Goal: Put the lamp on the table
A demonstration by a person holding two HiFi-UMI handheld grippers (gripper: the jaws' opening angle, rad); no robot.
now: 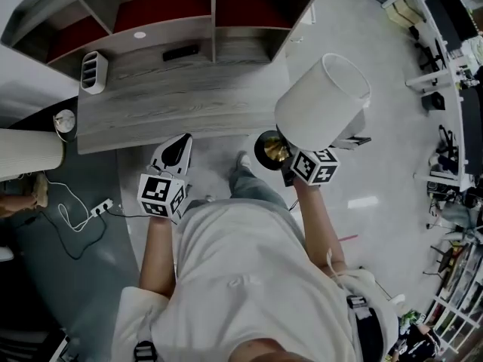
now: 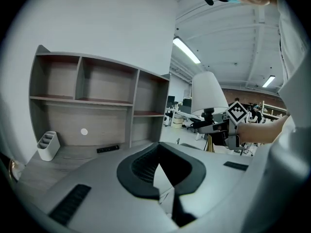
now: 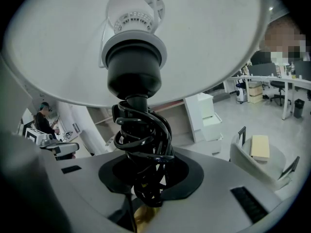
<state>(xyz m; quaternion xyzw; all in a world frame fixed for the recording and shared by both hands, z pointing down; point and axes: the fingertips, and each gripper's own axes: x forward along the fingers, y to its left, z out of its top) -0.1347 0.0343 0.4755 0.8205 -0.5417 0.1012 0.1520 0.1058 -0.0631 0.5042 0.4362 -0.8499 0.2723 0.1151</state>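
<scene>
Looks like the person is only partway there: the right gripper (image 1: 293, 159) is clamping the lamp (image 1: 321, 100) under its shade, holding it in the air off the table (image 1: 173, 96) corner, the left gripper (image 1: 177, 148) is hanging empty with jaws together, and the set-down isn't done yet.
</scene>
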